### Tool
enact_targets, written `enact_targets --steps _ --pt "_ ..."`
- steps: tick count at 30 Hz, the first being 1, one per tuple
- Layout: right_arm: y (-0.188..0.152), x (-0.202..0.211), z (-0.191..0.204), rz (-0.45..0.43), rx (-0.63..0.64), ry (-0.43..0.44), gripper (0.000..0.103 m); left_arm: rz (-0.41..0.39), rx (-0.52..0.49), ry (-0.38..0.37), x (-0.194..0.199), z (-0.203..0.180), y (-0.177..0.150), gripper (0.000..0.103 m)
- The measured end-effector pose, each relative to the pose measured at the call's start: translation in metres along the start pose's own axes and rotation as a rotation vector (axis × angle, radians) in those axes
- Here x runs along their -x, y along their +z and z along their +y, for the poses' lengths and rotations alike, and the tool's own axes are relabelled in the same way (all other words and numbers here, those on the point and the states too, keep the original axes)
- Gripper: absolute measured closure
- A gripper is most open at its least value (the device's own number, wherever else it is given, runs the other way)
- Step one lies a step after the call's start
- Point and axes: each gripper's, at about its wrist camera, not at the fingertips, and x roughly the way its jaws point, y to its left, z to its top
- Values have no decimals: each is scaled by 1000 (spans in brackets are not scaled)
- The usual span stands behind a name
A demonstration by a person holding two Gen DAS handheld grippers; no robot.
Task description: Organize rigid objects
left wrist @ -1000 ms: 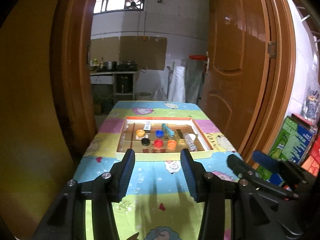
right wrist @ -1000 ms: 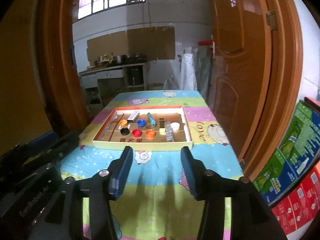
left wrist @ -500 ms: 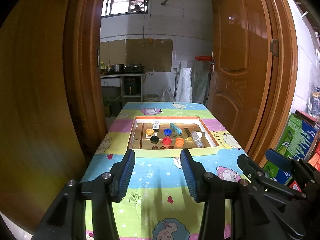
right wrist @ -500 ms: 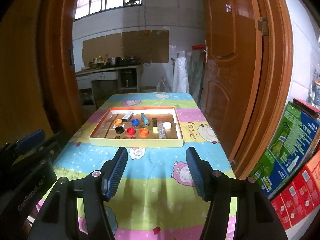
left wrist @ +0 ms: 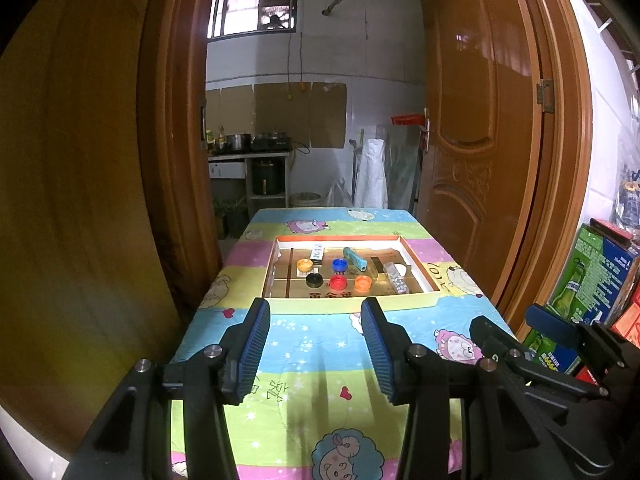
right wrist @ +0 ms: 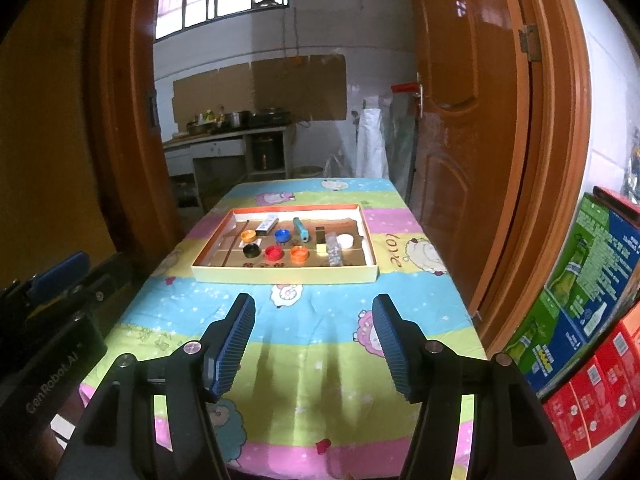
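Observation:
A shallow cardboard tray (left wrist: 416,301) (right wrist: 280,274) lies mid-table on the cartoon tablecloth. Inside are a yellow-orange cap (right wrist: 248,235), blue cap (right wrist: 282,234), black cap (right wrist: 251,250), red cap (right wrist: 273,252), orange cap (right wrist: 299,254), teal tube (right wrist: 301,230), small white box (right wrist: 267,224), dark block (right wrist: 321,240), clear bottle of beads (right wrist: 334,248) and white cap (right wrist: 345,241). My left gripper (left wrist: 315,308) hovers open short of the tray's near wall, holding nothing. My right gripper (right wrist: 314,306) stands open wider, also empty, over bare cloth before the tray.
An orange wooden door (right wrist: 472,140) stands open along the table's right side, with a door frame (left wrist: 176,140) at its left. Printed cartons (right wrist: 592,280) are stacked at the right. A kitchen counter (right wrist: 224,140) with pots lies beyond the table's far end.
Both grippers have drawn back from the tray, which now looks smaller and farther. The right gripper's jaws have spread wider. The left jaws keep the same gap.

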Motion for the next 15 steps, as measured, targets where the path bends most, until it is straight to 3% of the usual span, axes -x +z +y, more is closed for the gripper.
enact_targets --steps 15 --pt "-1 8 2 -19 9 4 40 -10 -8 4 3 0 -2 56"
